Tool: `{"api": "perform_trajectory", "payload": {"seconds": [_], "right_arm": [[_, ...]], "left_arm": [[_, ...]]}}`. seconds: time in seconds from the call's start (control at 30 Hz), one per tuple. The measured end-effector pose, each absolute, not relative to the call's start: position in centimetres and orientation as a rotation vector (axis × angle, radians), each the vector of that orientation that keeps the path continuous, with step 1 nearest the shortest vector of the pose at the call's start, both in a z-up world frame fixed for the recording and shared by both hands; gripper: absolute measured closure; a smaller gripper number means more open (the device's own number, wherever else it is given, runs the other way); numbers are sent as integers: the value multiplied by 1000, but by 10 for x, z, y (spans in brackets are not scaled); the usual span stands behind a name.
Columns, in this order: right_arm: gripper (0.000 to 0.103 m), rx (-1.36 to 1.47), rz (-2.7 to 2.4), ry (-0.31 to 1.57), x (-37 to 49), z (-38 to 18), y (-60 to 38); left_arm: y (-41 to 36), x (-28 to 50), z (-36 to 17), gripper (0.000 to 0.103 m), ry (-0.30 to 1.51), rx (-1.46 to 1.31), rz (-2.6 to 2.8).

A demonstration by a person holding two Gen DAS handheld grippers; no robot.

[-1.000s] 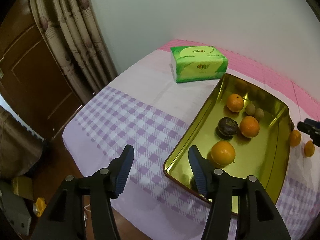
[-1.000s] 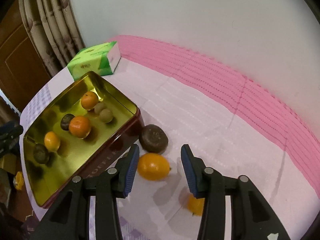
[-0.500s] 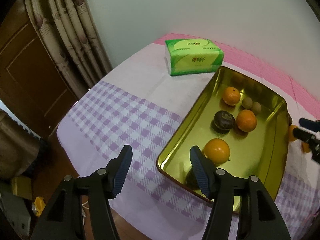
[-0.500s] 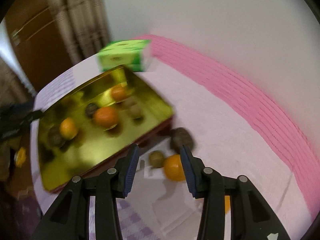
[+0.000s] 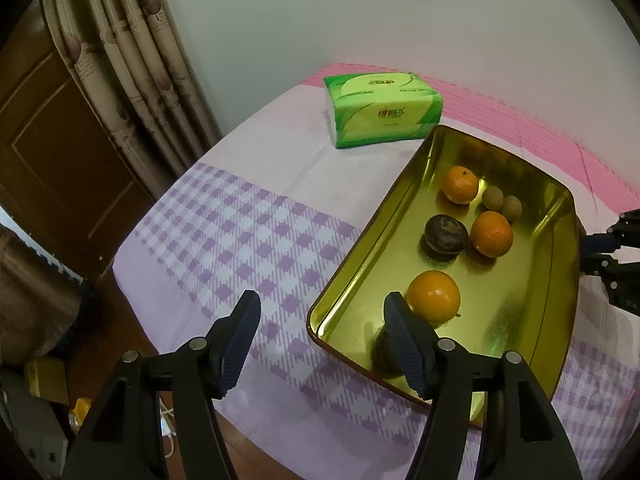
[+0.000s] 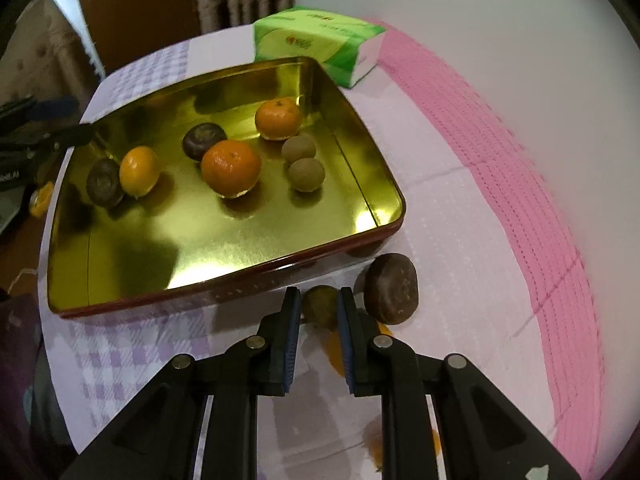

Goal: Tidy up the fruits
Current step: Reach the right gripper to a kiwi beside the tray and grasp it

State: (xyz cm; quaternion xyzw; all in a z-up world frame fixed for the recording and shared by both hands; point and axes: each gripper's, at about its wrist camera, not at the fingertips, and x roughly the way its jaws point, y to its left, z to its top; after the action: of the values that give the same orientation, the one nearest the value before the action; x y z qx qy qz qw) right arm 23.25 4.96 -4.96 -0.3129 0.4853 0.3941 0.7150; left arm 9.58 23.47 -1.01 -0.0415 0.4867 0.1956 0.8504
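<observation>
A gold tin tray (image 6: 352, 236) (image 5: 352, 248) on the table holds several fruits: oranges (image 6: 231, 166), dark passion fruits (image 6: 204, 140) and small brown longans (image 6: 306, 174). My right gripper (image 6: 319, 304) is closed around a small brown fruit (image 6: 319, 305) on the cloth just outside the tray's near wall. A dark passion fruit (image 6: 392, 288) lies right of it, and an orange (image 6: 336, 354) shows under the fingers. My left gripper (image 5: 320, 312) is open and empty, hovering over the tray's near corner and the checked cloth.
A green tissue pack (image 5: 382, 108) (image 6: 320, 44) lies beyond the tray. The table has a purple checked cloth (image 5: 240, 236) and a pink mat (image 6: 500, 152) by the wall. Curtains and a door stand to the left. The right gripper's arm (image 5: 612, 256) shows at the tray's far side.
My right gripper swung toward the tray, dropped low and narrowed its fingers around the small brown fruit. My left gripper drifted back slightly and stayed open.
</observation>
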Motion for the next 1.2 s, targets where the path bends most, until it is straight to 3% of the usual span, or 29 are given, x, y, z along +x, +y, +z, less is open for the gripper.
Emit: {"api": "perform_trajectory", "payload": {"seconds": [0.13,0.4,0.53,0.77,1.0,1.2], "right_arm": [[78,-765,888,1106,236,-59,60],[80,-688,835,1053,224,-45,49],[80,-394,735,945,184,-7,-15],[80,-145,264,957,138,-25,-173],[80,-73,42,967,123,-45,-267],[80,10,23,939,119,-54,-287]], "left_arm": [[234,96,-12,38,1037,-89,407],[233,97,-12,38,1042,-83,401],[227,95,-8,38,1025,-67,380],[180,83,10,38,945,42,176],[117,64,35,38,878,97,-127],[69,84,44,38,946,37,-305]]}}
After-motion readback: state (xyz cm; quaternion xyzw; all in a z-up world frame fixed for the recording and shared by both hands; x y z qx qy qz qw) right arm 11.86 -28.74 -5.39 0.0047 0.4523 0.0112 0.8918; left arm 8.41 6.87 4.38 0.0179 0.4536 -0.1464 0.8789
